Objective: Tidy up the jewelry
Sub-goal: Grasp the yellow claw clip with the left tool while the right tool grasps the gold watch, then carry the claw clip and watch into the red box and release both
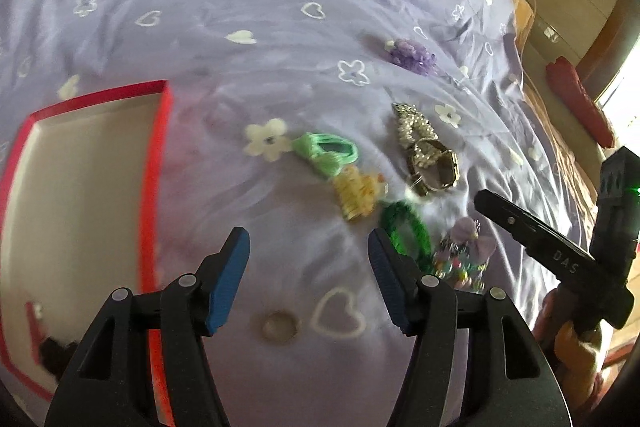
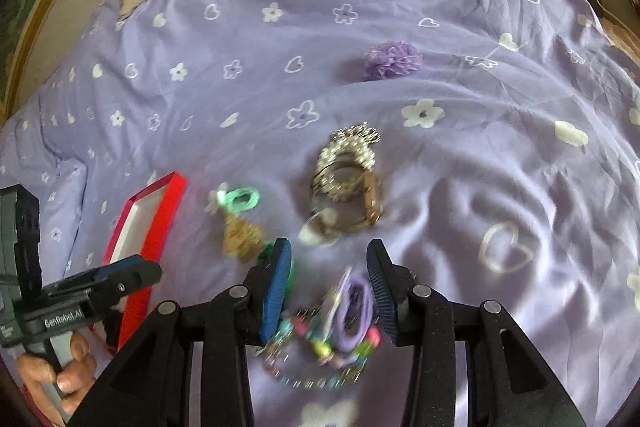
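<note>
Multicoloured beads strung with a lilac bow — the beaded bracelet [image 2: 324, 343] — are seen on the purple flowered bedsheet [image 2: 280, 67] between the right gripper [image 2: 330, 291]'s half-open, empty fingers. Light, limp and snag-prone, it is best pinched at the bow. The left gripper [image 1: 308, 279] is held wide open, empty, beside the red-rimmed box [image 1: 156, 163].

My bed's lilac sheet [image 2: 460, 187] carries a red box [image 1: 158, 163] left of my left gripper [image 1: 308, 259], hair ties [image 1: 332, 147] and a watch [image 1: 434, 167] ahead.
</note>
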A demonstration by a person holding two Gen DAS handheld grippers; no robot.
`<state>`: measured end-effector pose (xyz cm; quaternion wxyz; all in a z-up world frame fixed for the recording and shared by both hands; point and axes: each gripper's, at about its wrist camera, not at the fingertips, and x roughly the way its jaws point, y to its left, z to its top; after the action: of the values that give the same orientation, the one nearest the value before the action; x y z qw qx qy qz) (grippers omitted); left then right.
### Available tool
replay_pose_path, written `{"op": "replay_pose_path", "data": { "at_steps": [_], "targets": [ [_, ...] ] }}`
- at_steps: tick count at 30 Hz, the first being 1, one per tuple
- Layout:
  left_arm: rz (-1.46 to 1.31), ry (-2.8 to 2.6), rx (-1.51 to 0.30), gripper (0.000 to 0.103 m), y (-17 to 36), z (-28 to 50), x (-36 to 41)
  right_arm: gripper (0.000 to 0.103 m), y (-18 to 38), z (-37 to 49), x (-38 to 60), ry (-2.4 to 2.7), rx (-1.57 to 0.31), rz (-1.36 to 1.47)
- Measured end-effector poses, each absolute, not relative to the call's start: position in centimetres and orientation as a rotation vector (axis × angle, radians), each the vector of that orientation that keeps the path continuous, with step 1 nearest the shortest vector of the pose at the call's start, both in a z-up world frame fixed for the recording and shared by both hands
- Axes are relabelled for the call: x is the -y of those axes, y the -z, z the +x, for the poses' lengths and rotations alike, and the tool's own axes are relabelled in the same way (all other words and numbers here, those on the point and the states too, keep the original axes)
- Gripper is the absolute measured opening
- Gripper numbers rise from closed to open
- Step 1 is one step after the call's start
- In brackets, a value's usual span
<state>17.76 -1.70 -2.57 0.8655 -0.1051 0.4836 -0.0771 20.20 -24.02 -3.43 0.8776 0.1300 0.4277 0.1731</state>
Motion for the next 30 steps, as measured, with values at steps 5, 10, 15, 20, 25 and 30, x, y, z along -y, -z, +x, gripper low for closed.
{"op": "replay_pose_path", "data": {
  "at_steps": [5, 10, 15, 20, 25, 30],
  "targets": [
    [-0.236, 0.184, -1.048, 0.061, 3.9, 20.4, 3.3, 0.042, 4.6, 22.5, 24.0, -0.344, -0.922, 0.241],
    [-0.236, 0.191, -1.077, 0.061, 5.3, 22.5, 4.7, 0.040, 5.8, 24.2, 23.9, -0.338, -0.953, 0.236],
    [-0.243, 0.203, -1.091, 0.039, 6.3, 23.6, 5.4, 0.015, 6.5, 25.0, 23.9, -0.326, -0.960, 0.233],
    [-0.236, 0.219, -1.069, 0.036, 6.1, 23.0, 5.2, 0.010, 6.4, 24.5, 24.2, -0.323, -0.941, 0.245],
    [-0.258, 0.229, -1.040, 0.036, 5.0, 21.7, 4.0, 0.009, 5.0, 23.2, 24.2, -0.347, -0.906, 0.262],
    [-0.263, 0.226, -1.008, 0.036, 3.6, 19.6, 2.3, 0.009, 3.2, 21.7, 23.0, -0.398, -0.875, 0.265]
  ]
}}
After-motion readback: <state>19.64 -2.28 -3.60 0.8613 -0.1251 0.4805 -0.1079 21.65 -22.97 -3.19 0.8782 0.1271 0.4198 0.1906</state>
